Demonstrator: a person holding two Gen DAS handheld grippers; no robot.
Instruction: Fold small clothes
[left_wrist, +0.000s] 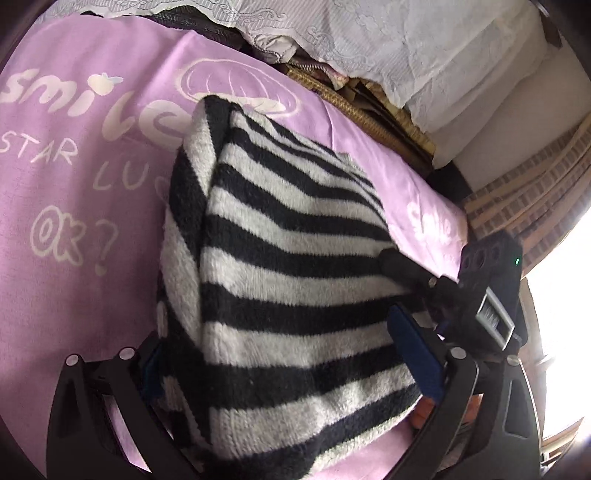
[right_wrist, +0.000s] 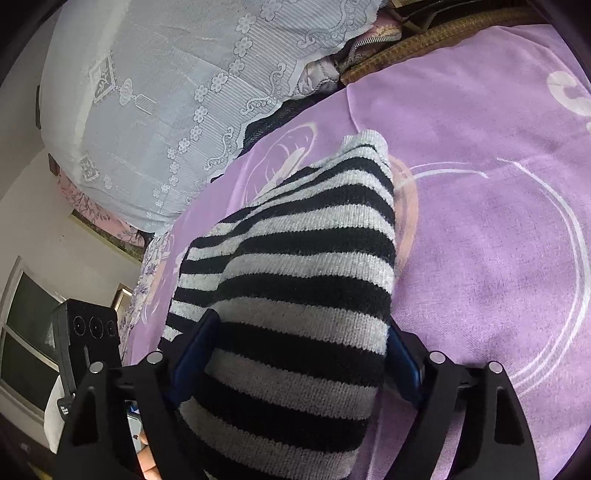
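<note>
A fuzzy black-and-white striped garment (left_wrist: 288, 258) lies folded into a thick bundle on a purple printed bedsheet (left_wrist: 74, 184). My left gripper (left_wrist: 277, 332) straddles its near end, with the jaws wide apart and the cloth filling the gap between the blue pads. In the right wrist view the same striped garment (right_wrist: 303, 277) runs away from the camera across the sheet (right_wrist: 480, 221). My right gripper (right_wrist: 301, 325) stands over it with wide jaws, its blue pads at either side of the cloth. I cannot see either pair of pads squeezing the cloth.
White lace-covered bedding (left_wrist: 406, 44) (right_wrist: 166, 92) is piled along the far side of the bed, beside a woven mat edge (left_wrist: 369, 110) (right_wrist: 424, 40). The right gripper's black housing (left_wrist: 487, 273) is close at the garment's right. A window (right_wrist: 26, 332) is at the left.
</note>
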